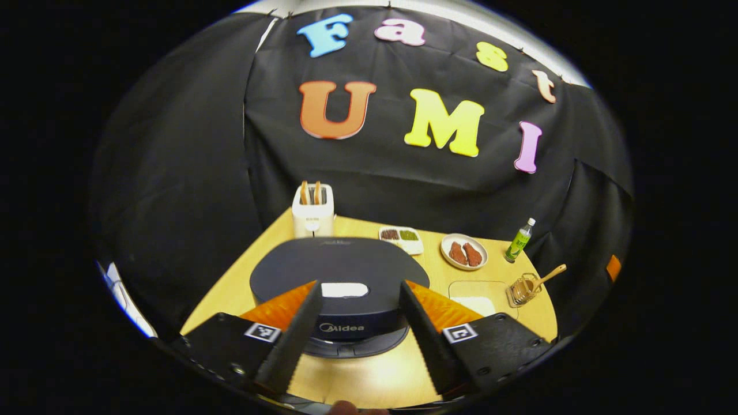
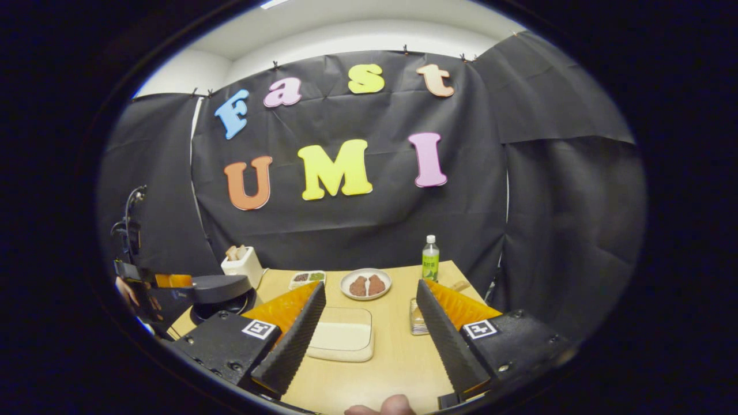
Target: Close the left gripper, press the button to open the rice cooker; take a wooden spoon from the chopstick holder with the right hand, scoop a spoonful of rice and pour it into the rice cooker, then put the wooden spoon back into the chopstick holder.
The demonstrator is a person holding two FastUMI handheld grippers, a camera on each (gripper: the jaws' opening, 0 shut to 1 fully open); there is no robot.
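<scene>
Left claw (image 1: pixel 358 323): my fingers stand wide apart at the bottom of the left gripper view, holding nothing.
Rice cooker (image 1: pixel 340 276): centre of that view, between my left fingers, lid down, white button (image 1: pixel 344 290) on its front edge.
Right claw (image 2: pixel 369 340): spread wide at the bottom of the right gripper view, holding nothing.
Chopstick holder (image 1: pixel 522 289): right of the left gripper view, a wire basket on the table (image 1: pixel 369 374), with the wooden spoon (image 1: pixel 548 275) in it, handle leaning up and right.
Rice tray (image 2: pixel 341 340): low centre of the right gripper view, pale contents.
Plate (image 2: pixel 365 283): two brown pieces on it.
Divided dish (image 1: pixel 401 238): brown and green fillings.
Toaster (image 1: pixel 313 214): two slices standing in it.
Bottle (image 2: pixel 430 258): upright at the table's far edge.
</scene>
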